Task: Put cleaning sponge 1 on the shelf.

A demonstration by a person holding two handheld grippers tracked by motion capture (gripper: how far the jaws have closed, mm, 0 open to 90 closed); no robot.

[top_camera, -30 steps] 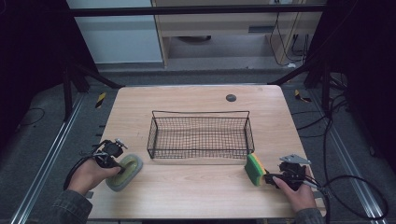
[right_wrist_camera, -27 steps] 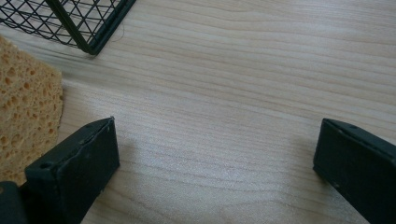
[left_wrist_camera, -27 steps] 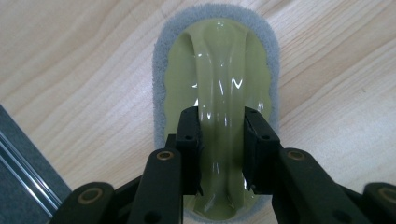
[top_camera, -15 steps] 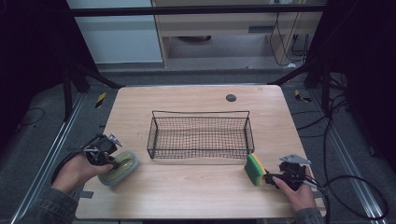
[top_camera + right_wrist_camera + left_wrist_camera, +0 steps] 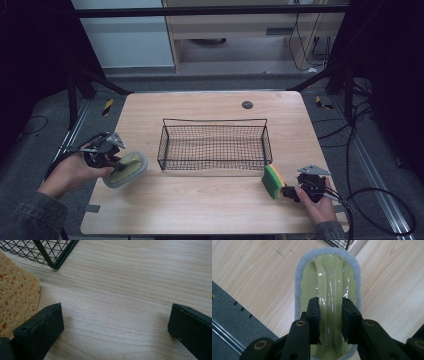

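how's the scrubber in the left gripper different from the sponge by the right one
The scrubber is an oval grey pad with a pale green handle ridge; the sponge is a block, green and yellow. The left gripper is shut on the scrubber's ridge, while the sponge lies beside the right gripper, whose jaws stand open with only table between them. The scrubber sits left of the basket, the sponge at its right corner. Both lie outside the basket.

No words, brands or numbers can be read anywhere in these pictures (the closest thing to a sign is the yellow-and-black hazard striping). One short strip of it (image 5: pixel 107 106) lies on the grey floor left of the table (image 5: pixel 210 215), another (image 5: pixel 320 102) on the floor at the table's right.
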